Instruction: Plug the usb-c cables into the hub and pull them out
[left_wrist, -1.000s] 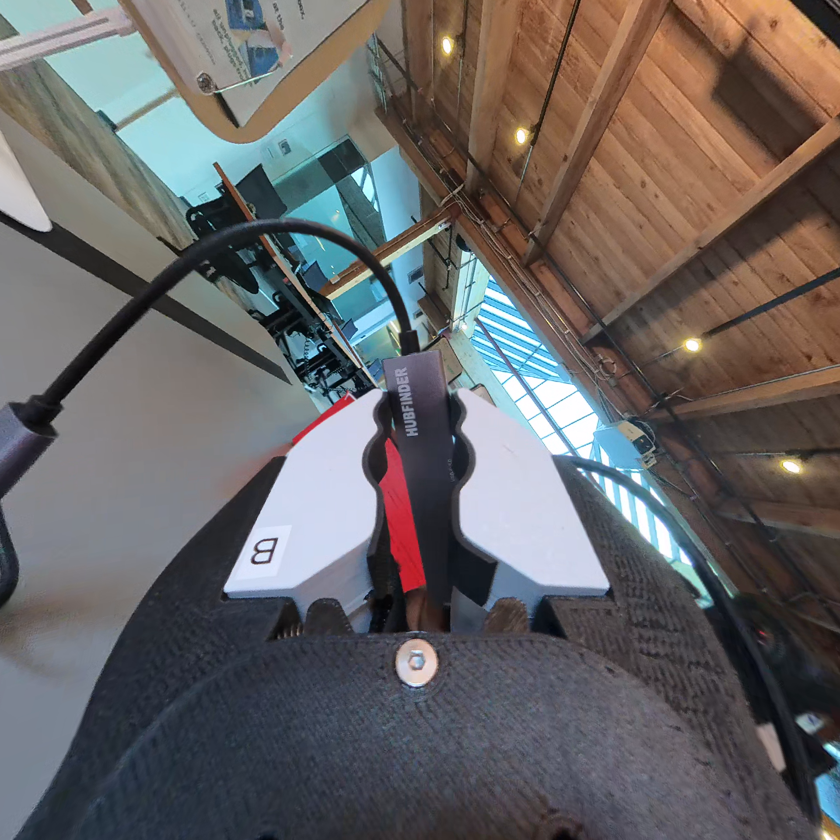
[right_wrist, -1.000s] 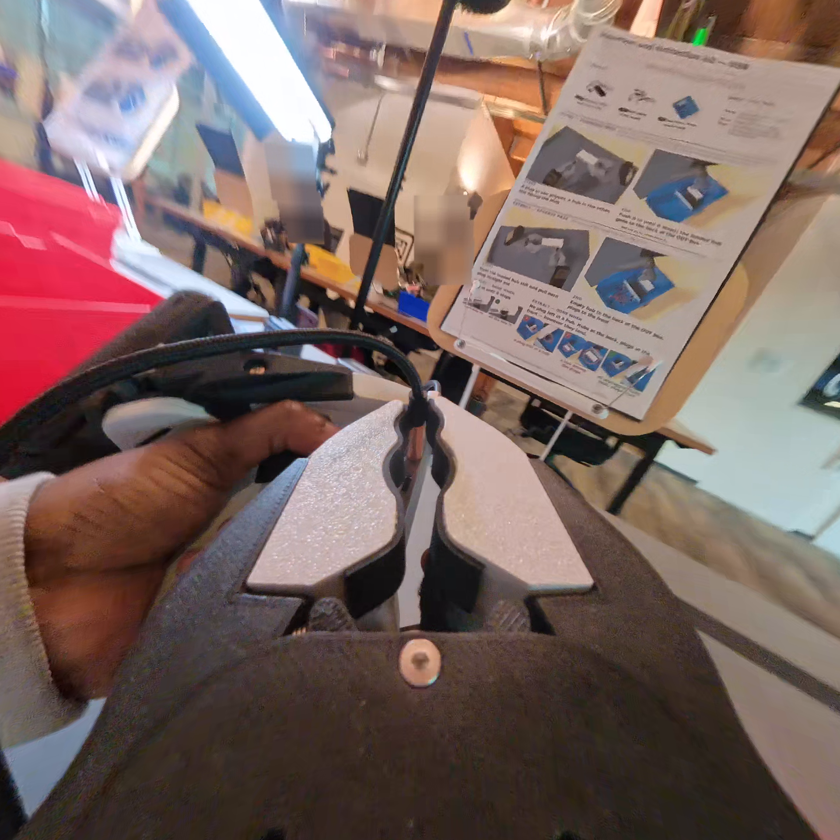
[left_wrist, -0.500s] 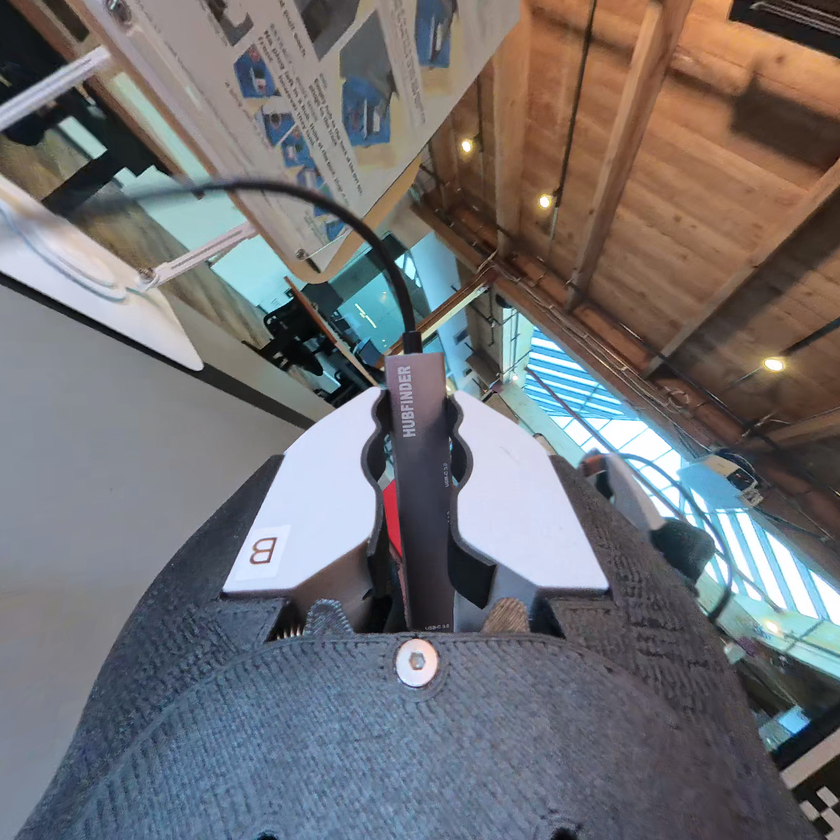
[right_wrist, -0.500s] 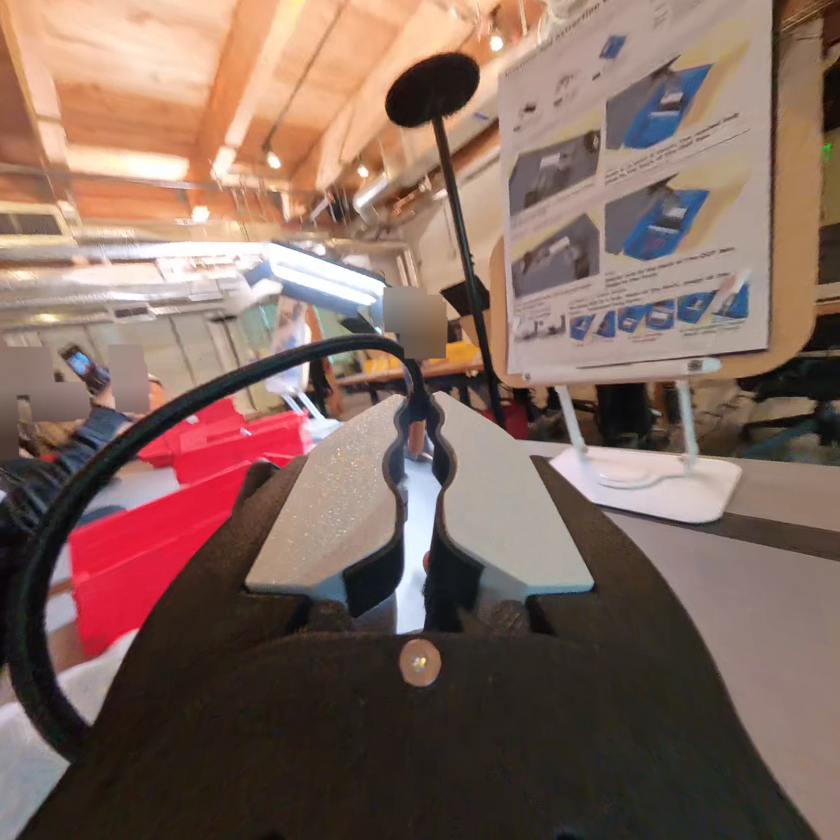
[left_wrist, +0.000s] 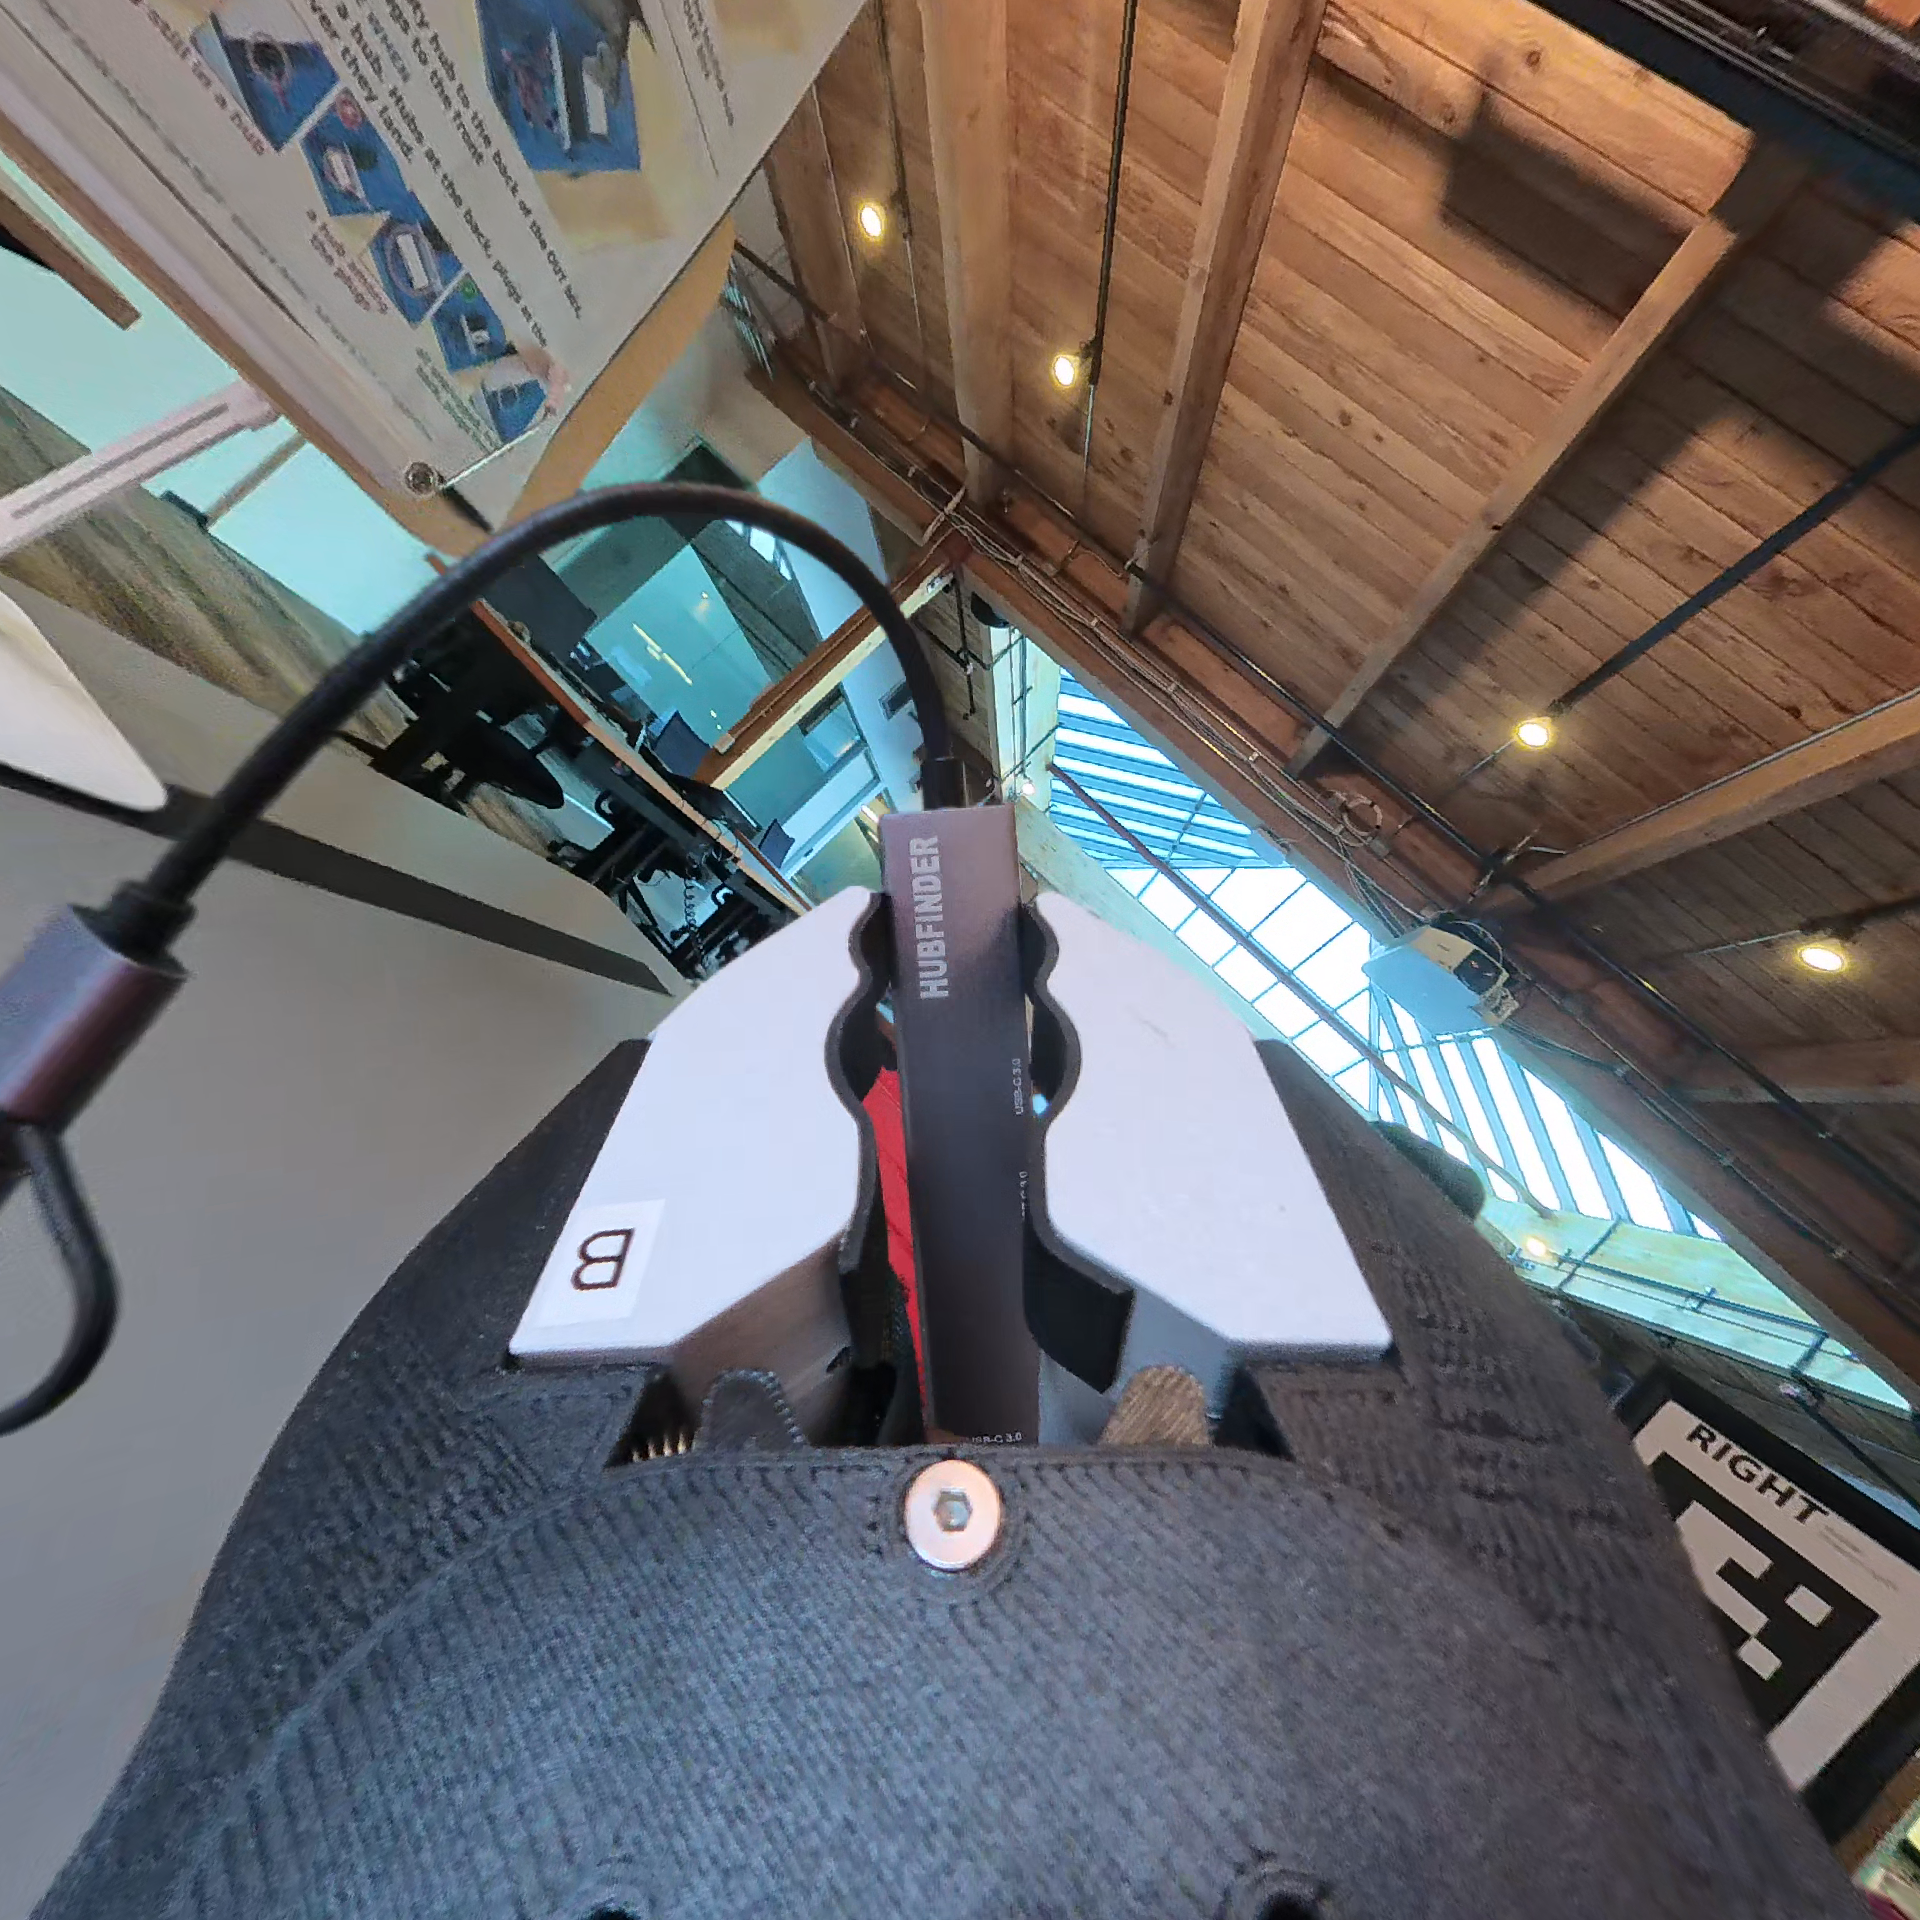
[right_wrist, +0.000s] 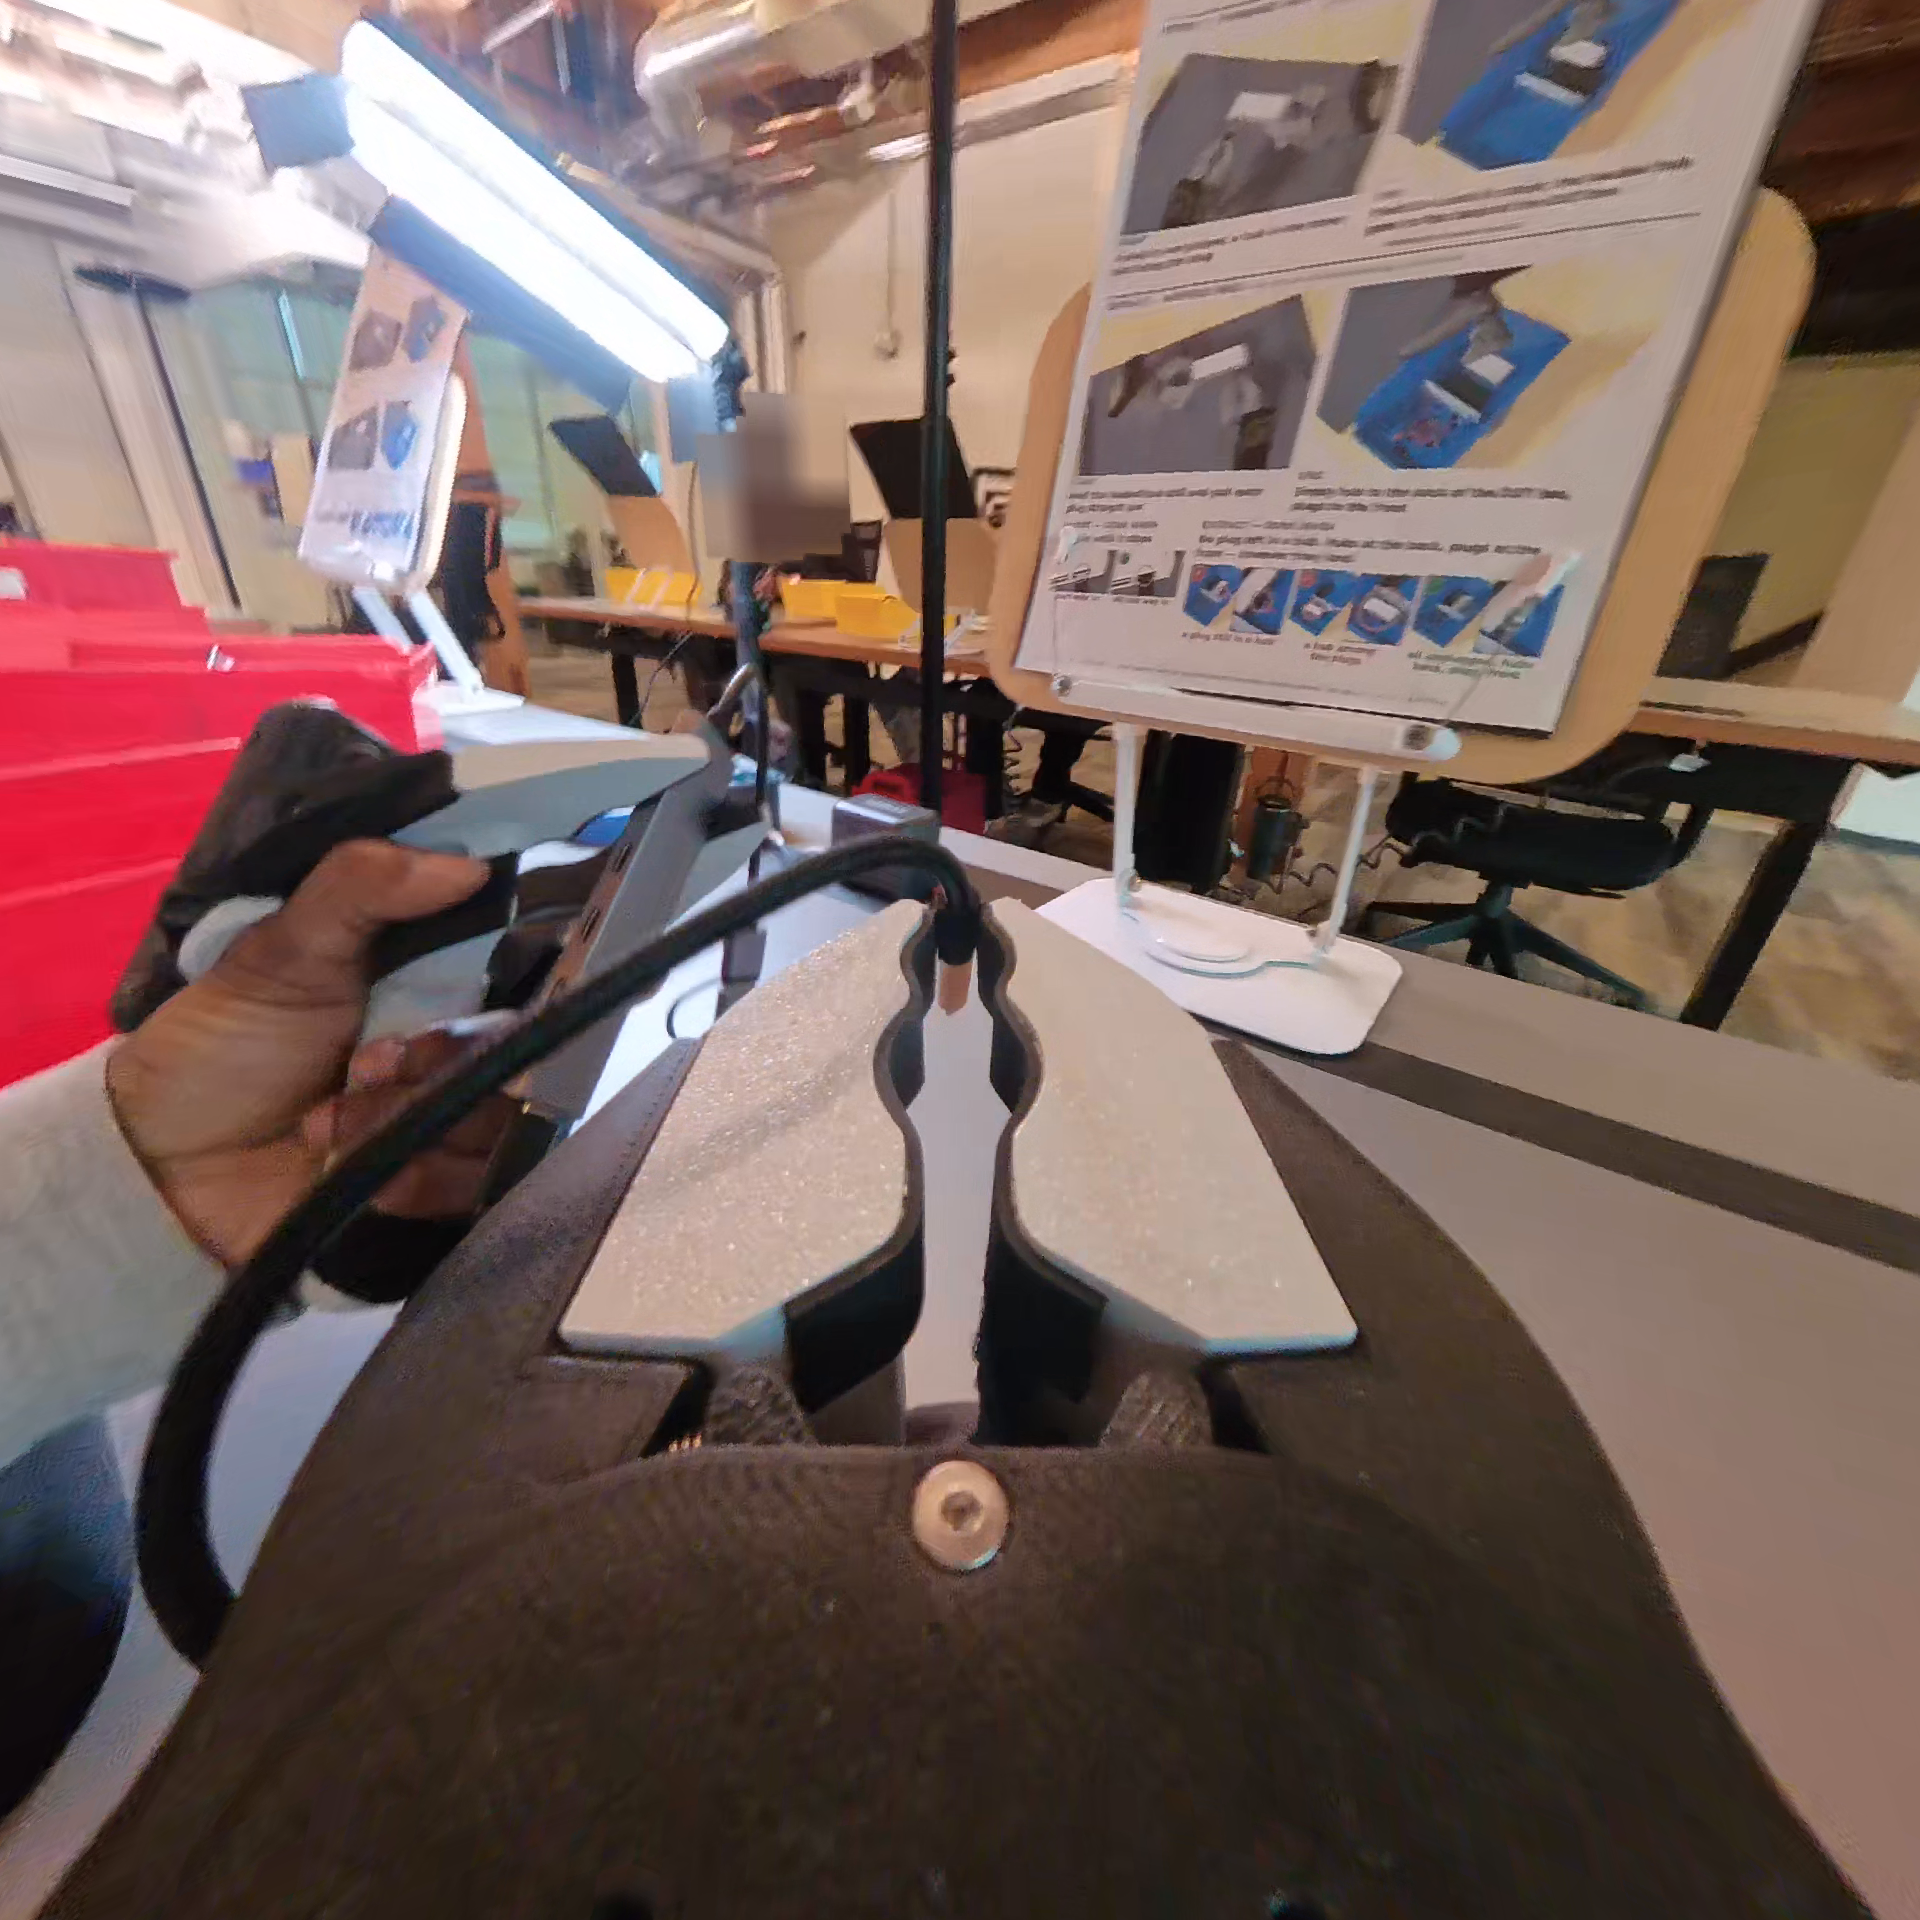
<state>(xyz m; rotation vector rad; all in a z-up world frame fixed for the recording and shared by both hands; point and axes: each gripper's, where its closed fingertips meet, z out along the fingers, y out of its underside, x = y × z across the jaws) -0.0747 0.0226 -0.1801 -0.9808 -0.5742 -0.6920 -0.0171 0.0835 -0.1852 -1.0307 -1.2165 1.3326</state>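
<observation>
Looking along the left tool (left_wrist: 951, 914), we see its two pale fingers (left_wrist: 727, 1122) pressed onto the dark hub (left_wrist: 961, 1101), which stands lengthwise between them with its far end poking out past the tips. From that far end of the hub a black cable (left_wrist: 499, 561) arcs up and over to the left and ends in a metal-sleeved plug (left_wrist: 73, 1018) hanging above the grey surface (left_wrist: 260, 1195). An instruction sheet (left_wrist: 416, 187) on a wooden board leans above the hub, against a timber ceiling. Turning to the right view, we find the right tool (right_wrist: 961, 925) pinching a usb-c plug (right_wrist: 951, 961) at its very tips, its braided black cable (right_wrist: 499, 1060) sweeping back to the left in a loop. Left of that plug, a hand (right_wrist: 281, 1049) in a pale sleeve holds the left tool (right_wrist: 717, 769), with the hub (right_wrist: 623, 914) slanting down from it. The plug and the hub are apart. Beyond the plug a white stand (right_wrist: 1247, 956) carries the instruction sheet (right_wrist: 1340, 343) on the surface (right_wrist: 1558, 1299), and red bins (right_wrist: 125, 748) sit left of the hand.
</observation>
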